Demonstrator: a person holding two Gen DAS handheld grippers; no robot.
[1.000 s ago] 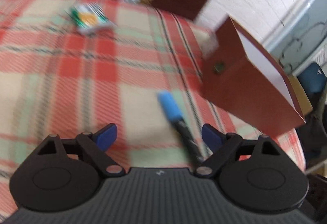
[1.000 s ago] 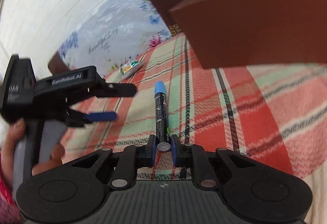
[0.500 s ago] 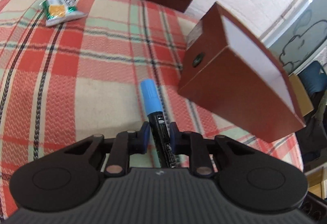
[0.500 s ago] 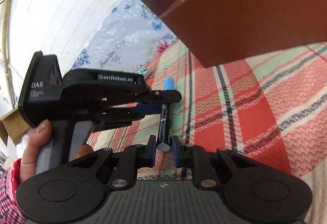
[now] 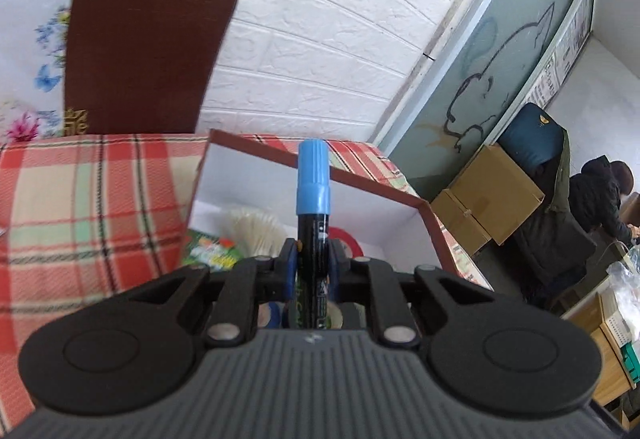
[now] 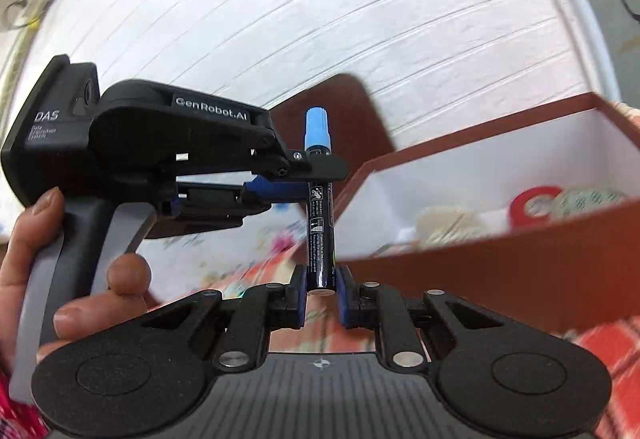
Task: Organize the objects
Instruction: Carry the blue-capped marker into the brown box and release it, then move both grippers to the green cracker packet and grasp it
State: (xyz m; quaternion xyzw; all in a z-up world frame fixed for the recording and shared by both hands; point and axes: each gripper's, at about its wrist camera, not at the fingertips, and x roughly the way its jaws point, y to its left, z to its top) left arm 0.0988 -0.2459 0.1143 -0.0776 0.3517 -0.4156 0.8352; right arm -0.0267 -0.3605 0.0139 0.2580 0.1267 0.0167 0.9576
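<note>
Marker (image 5: 313,199) is pinched by both grippers at once: the left gripper (image 5: 313,253) clamps the barrel just under the blue cap, the right gripper (image 6: 322,281) clamps the tail end. Box (image 5: 400,199) sits open right ahead of and below the left one, with tape rolls (image 6: 534,205) inside. I'd let the right one release first, then carry the marker over the rim, so it doesn't get twisted.

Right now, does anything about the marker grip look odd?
Yes: both grippers clamp the same blue-capped marker, the right gripper at its butt end and the left gripper higher up the barrel, beside the open box.
</note>
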